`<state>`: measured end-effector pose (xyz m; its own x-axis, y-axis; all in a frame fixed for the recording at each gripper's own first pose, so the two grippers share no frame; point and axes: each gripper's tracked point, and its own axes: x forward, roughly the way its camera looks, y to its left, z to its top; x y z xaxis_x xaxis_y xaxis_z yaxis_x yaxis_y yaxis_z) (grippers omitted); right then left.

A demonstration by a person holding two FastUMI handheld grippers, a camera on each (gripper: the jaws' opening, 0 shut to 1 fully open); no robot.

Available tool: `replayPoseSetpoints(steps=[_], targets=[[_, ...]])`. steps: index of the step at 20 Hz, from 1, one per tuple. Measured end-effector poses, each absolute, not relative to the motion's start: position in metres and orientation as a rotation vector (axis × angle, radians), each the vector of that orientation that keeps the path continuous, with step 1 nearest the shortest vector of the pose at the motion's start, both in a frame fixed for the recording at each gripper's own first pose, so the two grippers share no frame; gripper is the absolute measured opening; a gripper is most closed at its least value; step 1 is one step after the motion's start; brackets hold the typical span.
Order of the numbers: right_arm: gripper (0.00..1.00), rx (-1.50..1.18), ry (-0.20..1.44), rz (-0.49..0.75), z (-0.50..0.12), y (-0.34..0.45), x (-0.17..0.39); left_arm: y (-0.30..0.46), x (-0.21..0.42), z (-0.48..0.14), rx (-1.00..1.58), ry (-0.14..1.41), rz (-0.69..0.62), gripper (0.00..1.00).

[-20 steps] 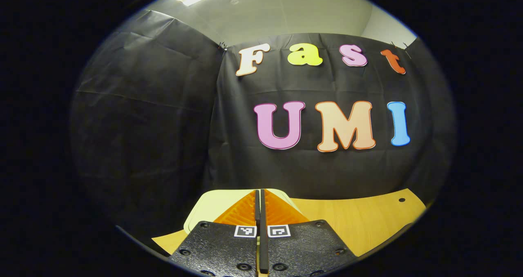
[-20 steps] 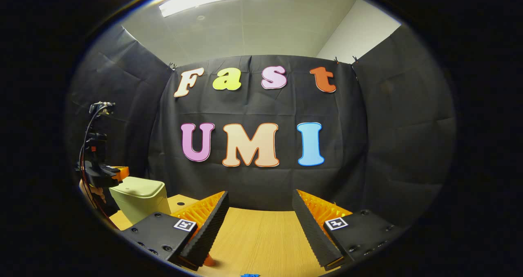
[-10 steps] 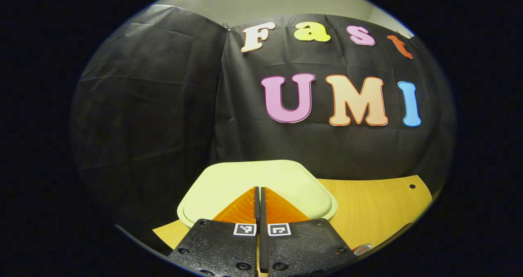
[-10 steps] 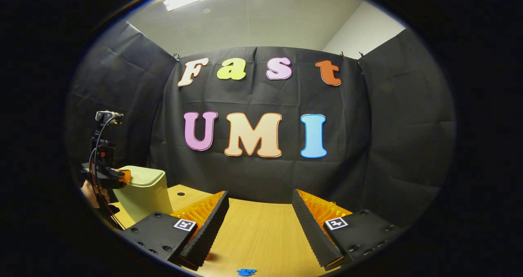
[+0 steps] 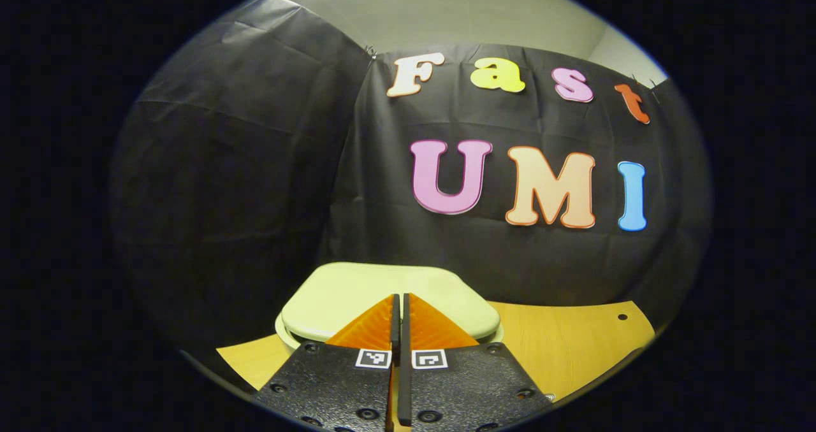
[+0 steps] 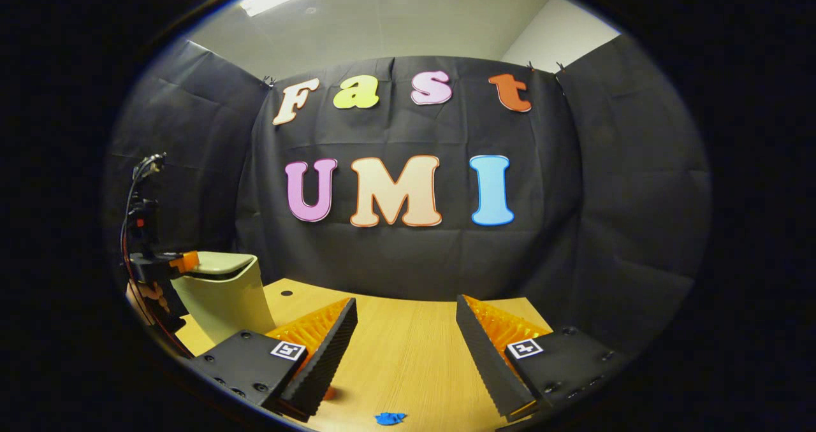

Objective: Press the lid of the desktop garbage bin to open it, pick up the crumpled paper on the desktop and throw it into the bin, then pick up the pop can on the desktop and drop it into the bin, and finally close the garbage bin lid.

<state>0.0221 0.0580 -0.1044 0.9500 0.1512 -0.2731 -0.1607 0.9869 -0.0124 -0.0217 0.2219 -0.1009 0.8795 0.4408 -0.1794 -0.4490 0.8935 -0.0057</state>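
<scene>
The pale green garbage bin [image 6: 224,295] stands near the left back corner of the wooden desk [image 6: 408,355], close to the black cloth wall. In the left gripper view, its lid [image 5: 357,292] is down flat on the bin, with a thin rim showing under it.

The left gripper [image 5: 399,308] has its 2 fingers pressed tight together with nothing between them. Their tips sit right at the near edge of the lid. From the right gripper view, that same gripper is at the top near edge of the bin, and a hand [image 6: 145,292] holds it from below. I cannot tell if the tips are touching the lid or are just above it.

The right gripper [image 6: 407,327] is wide open and holds nothing. It hangs over the middle of the desk.

I think the task is at step 1, pressing the lid to pop it open. The lid is not open yet. The paper, the can and closing the lid are all left to do.

A small blue thing [image 6: 389,418] lies on the desk just in front of the right gripper. It may be the crumpled paper, but it is too small to be sure.

There is lots of bare desk between the bin and the right gripper. The bin is close to the wall and to the desk's left edge, so a hard push could slide it that way.
</scene>
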Motion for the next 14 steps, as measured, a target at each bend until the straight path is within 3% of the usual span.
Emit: replayPoseSetpoints(steps=[3, 4, 5, 10, 11, 14], targets=[[0.99, -0.040, 0.310, 0.163, -0.122, 0.054, 0.026, 0.216, -0.024, -0.075, -0.017, 0.122, 0.427, 0.01], [0.99, -0.042, 0.327, 0.171, -0.129, 0.054, 0.027, 0.213, -0.025, -0.069, -0.015, 0.109, 0.417, 0.07], [0.99, -0.044, 0.345, 0.182, -0.136, 0.056, 0.026, 0.211, -0.025, -0.062, -0.011, 0.101, 0.408, 0.14], [0.99, -0.065, 0.428, 0.235, -0.180, 0.065, 0.028, 0.205, -0.040, -0.041, 0.049, 0.072, 0.399, 0.82], [0.99, -0.069, 0.457, 0.246, -0.192, 0.067, 0.027, 0.203, -0.042, -0.036, 0.056, 0.061, 0.401, 0.87], [0.99, -0.071, 0.551, 0.269, -0.231, 0.070, 0.024, 0.204, -0.053, -0.029, 0.064, 0.048, 0.412, 0.89]])
